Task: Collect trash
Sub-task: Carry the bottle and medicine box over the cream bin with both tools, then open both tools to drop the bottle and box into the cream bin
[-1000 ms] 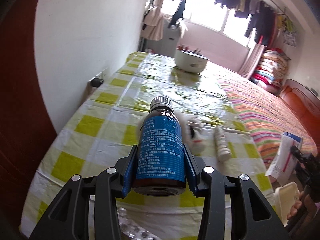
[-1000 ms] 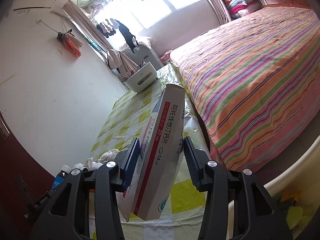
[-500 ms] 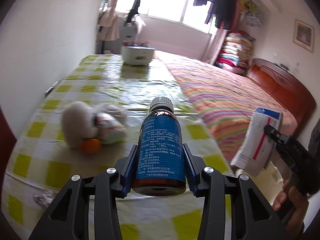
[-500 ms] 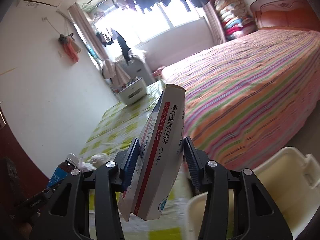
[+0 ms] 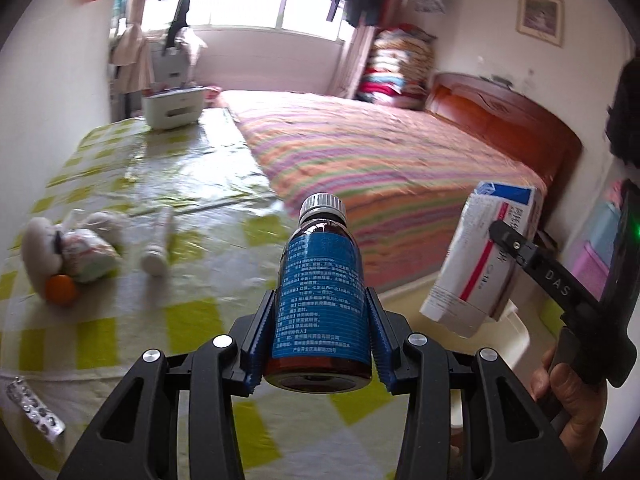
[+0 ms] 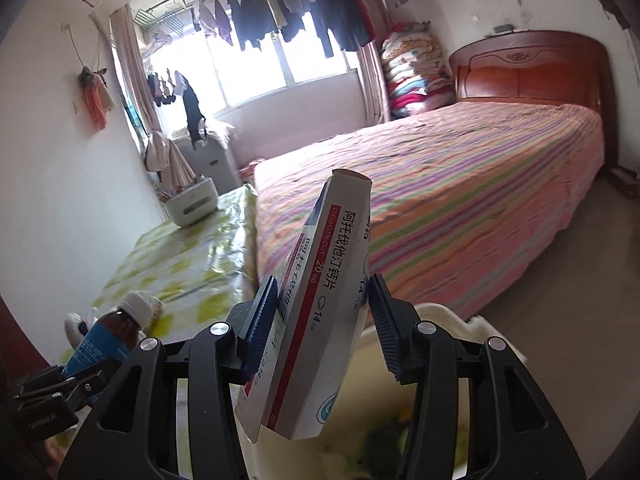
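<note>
The left gripper (image 5: 320,344) clamps a brown medicine bottle (image 5: 320,296) by its blue label, cap pointing away. To its right, the right gripper (image 6: 320,328) has just been opening its jaws around a white medicine carton (image 6: 316,320); the left pad touches the carton, while a gap shows at the right pad. The carton hangs tilted directly over the cream waste bin (image 6: 472,332) on the floor beside the bed (image 6: 460,200).

Risk: the carton is tilted, so it may catch on the bin rim and fall outside.

Risk: the bottle is smooth and held only at its lower body; a fast swing toward the bin could let it slip.

Farther left, on the checked tablecloth (image 5: 132,320), remain a blister strip (image 5: 34,404), crumpled wrappers (image 5: 80,248), an orange item (image 5: 60,289) and a white tube (image 5: 158,246).
</note>
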`<state>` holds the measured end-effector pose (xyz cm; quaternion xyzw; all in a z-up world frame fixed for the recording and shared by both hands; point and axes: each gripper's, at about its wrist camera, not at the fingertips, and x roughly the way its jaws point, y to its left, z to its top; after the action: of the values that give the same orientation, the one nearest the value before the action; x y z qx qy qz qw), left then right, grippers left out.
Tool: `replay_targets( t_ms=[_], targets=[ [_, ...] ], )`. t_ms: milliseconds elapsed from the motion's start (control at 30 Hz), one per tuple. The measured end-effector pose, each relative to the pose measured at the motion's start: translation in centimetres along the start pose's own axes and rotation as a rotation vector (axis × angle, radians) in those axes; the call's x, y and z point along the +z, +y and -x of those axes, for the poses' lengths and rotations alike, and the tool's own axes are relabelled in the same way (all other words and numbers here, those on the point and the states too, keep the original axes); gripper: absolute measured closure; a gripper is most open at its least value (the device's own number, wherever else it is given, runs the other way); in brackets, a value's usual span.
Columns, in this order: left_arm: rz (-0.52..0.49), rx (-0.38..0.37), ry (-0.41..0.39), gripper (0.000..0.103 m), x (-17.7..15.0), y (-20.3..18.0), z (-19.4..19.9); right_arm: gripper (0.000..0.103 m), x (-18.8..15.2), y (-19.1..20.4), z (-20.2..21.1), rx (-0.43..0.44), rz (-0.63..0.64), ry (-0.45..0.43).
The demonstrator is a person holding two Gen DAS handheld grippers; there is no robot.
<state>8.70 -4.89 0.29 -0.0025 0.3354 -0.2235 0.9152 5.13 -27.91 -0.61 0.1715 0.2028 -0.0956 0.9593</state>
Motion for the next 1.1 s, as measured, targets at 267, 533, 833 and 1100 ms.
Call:
replay_targets(
  t_ms=[267, 533, 833, 1100],
  targets=[
    [-0.075, -0.064, 0.029, 0.061, -0.8, -4.2, -1.4, 0.036, -0.5, -2.5, 0.6, -0.01, -0.083, 0.006],
    [-0.115, -0.095, 0.082, 0.061, -1.5, -6.5, -3.2, 0.03, -0.5, -8.7, 1.1, 0.023, -0.353, -0.03],
    [-0.167, -0.15, 0.134, 0.061, -1.9, -9.2, -5.0, 0.029, -0.9, -8.2, 1.1, 0.035, -0.374, -0.041],
    [-0.209, -0.148, 0.082, 0.034, -2.3, -10.6, -4.4, 0.028, -1.3, -9.1, 1.4, 0.039, -0.391, -0.042]
  ],
)
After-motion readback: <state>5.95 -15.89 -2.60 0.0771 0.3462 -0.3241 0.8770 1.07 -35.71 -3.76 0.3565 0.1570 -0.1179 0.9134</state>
